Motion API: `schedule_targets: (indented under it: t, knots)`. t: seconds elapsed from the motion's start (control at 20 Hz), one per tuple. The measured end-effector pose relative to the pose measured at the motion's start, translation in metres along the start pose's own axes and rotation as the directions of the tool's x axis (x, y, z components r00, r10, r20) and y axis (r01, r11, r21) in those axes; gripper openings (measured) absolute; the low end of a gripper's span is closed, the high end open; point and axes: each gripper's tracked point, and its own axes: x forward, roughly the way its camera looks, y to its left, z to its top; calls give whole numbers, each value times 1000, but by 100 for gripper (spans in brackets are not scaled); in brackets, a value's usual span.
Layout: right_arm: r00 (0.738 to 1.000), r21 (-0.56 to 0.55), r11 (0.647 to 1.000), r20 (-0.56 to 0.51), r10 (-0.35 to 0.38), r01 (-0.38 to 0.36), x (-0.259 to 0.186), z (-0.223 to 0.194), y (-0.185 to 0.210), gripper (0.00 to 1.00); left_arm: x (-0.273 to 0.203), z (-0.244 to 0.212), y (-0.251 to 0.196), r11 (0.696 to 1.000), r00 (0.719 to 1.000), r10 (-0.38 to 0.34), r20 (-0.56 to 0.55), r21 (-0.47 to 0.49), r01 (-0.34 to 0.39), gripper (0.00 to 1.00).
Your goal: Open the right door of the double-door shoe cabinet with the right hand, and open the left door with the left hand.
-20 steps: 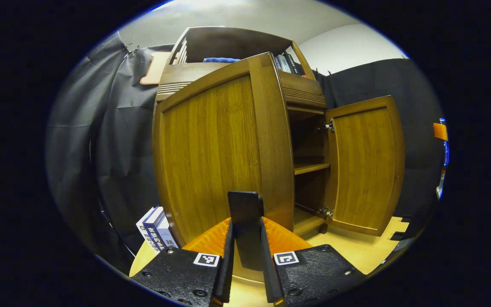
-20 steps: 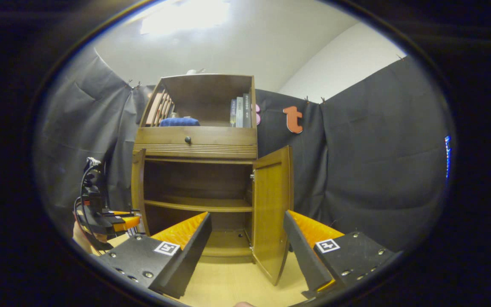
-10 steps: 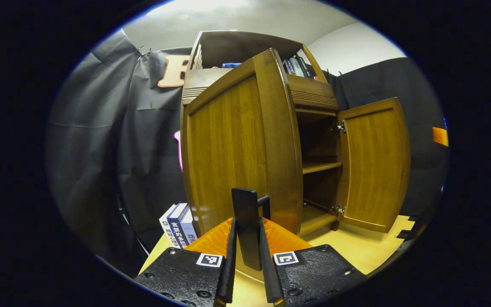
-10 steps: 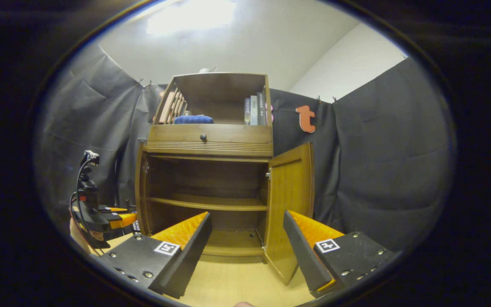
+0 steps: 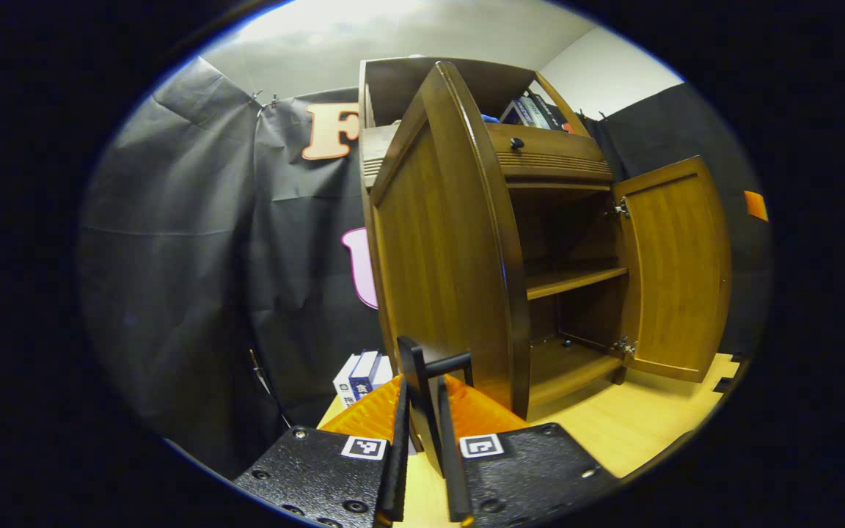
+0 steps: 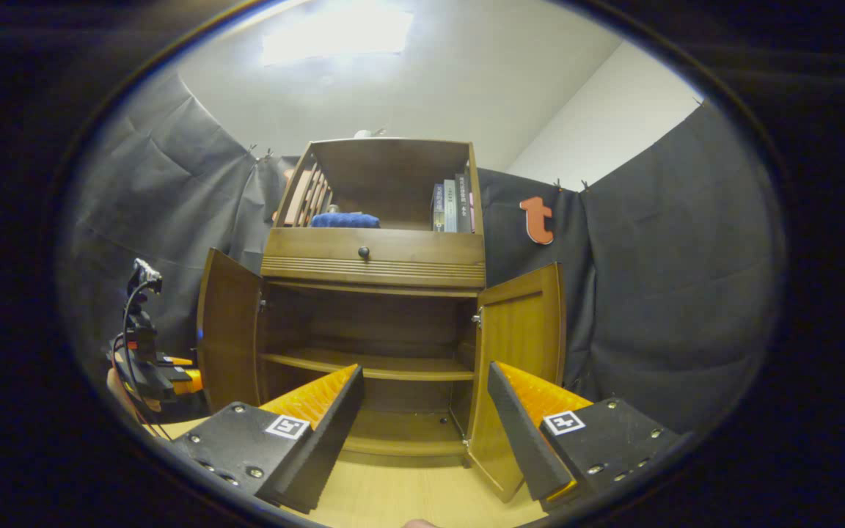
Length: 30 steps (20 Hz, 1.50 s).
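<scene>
The wooden shoe cabinet (image 6: 375,268) stands with both doors swung outward and its inner shelf (image 6: 371,363) bare. In the left gripper view the left door (image 5: 437,257) is seen nearly edge-on, and my left gripper (image 5: 422,400) is shut on its black bar handle (image 5: 430,367). The right door (image 5: 675,268) hangs wide open beyond it. In the right gripper view my right gripper (image 6: 426,385) is open in front of the cabinet, holding nothing, a short way back from the right door (image 6: 521,345). The left gripper (image 6: 155,367) sits by the left door (image 6: 228,330).
A drawer with a dark knob (image 6: 364,252) tops the doors. Above it an open shelf holds books (image 6: 452,205) and a blue cloth (image 6: 345,220). More books (image 5: 364,370) stand beside the cabinet's left side. A light wood surface (image 6: 408,495) lies in front.
The left door has swung further outward with my left gripper on its handle. The right gripper stays open and has shifted a little, so the cabinet now shows square-on with both doors spread.
</scene>
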Motion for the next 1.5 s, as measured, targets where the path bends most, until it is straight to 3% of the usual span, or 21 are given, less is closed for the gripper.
schedule_targets:
  t: [0.3,0.4,0.95,1.2,1.5]
  knots:
    - [1000,6,1000,-19,14,-14,0,-8,12,100,-8,-6,29,997,998,-60,-14,-56,59,10]
    - [1000,17,1000,-14,12,-12,2,-4,16,96,-9,-8,37,994,997,-80,-18,-74,79,10]
    - [1000,15,1000,7,-14,14,6,6,29,97,-7,-16,74,972,978,-209,-18,-117,205,7]
    - [999,4,1000,-29,27,-27,10,-5,46,97,-7,-16,73,973,979,-203,-22,-117,199,7]
    - [999,-8,1000,-34,22,-23,8,-12,44,100,-7,-16,70,975,981,-192,-28,-123,187,7]
